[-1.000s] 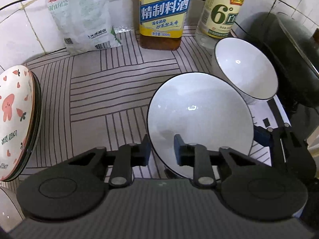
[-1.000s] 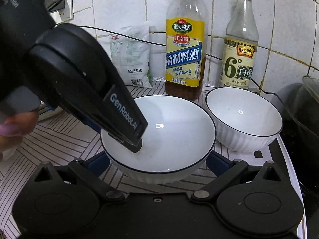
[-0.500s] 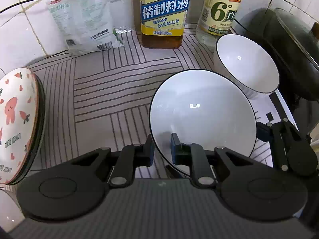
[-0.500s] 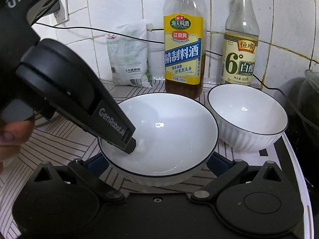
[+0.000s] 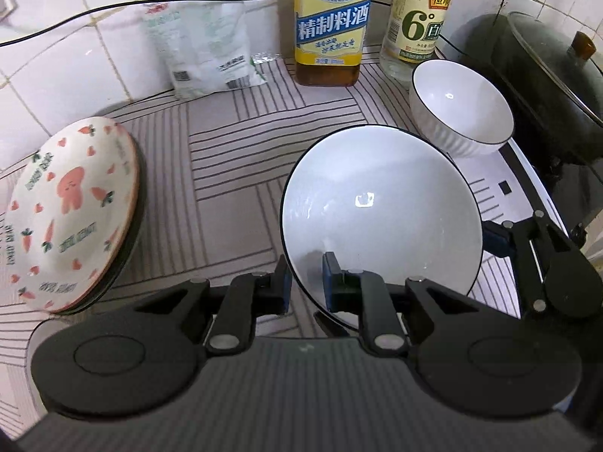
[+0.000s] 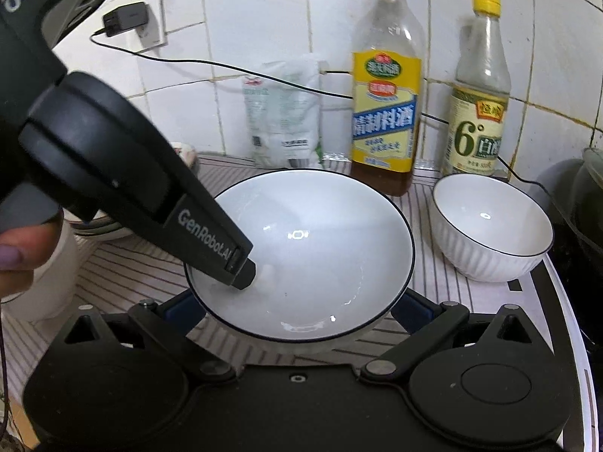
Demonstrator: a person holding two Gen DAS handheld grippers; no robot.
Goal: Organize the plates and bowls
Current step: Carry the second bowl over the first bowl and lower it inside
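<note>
Jaws of the left gripper point(image 5: 305, 282) pinch the near rim of the wide shallow bowl point(image 5: 380, 211), one finger inside, one outside; jaws of the right gripper point(image 6: 297, 310) stand wide, flanking the same bowl without visible contact. It sits low over the striped counter point(image 5: 226, 158), beside the ribbed small bowl point(image 6: 490, 226). Recommended: keep the rim pinch firm and level, clearing the cooking-wine bottle point(image 6: 384, 113).

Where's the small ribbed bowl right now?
The small ribbed bowl stands right of the wide bowl, in front of the vinegar bottle.
</note>
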